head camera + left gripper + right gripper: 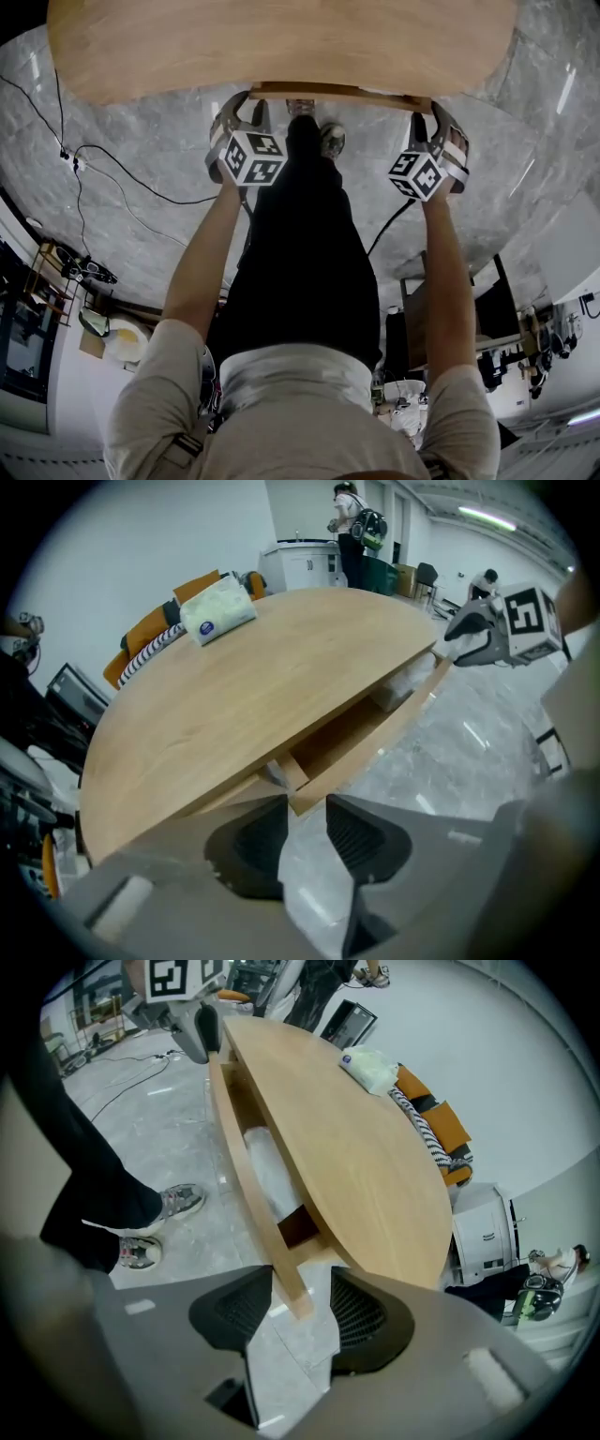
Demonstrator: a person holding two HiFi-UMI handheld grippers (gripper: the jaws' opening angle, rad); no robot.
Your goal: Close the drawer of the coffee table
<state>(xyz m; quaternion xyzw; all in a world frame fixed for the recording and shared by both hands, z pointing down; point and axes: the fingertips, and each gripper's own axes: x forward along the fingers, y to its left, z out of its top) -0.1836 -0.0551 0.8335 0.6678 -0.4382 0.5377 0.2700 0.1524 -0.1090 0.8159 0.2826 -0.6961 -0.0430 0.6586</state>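
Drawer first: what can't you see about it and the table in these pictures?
Inside of the drawer: head view, the tabletop covers it.
The white wrapped thing in the drawer: right gripper view, half under the tabletop; unclear what it is.
Print on the white pack: left gripper view, too small.

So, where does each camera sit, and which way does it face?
Head view: on the head, steeply down at coffee table, drawer; arms, legs, left gripper, right gripper show.
Left gripper view: on left gripper, along its open jaws to one drawer end.
Right gripper view: on right gripper, facing the other end; shoes show.
Shared: the open drawer.
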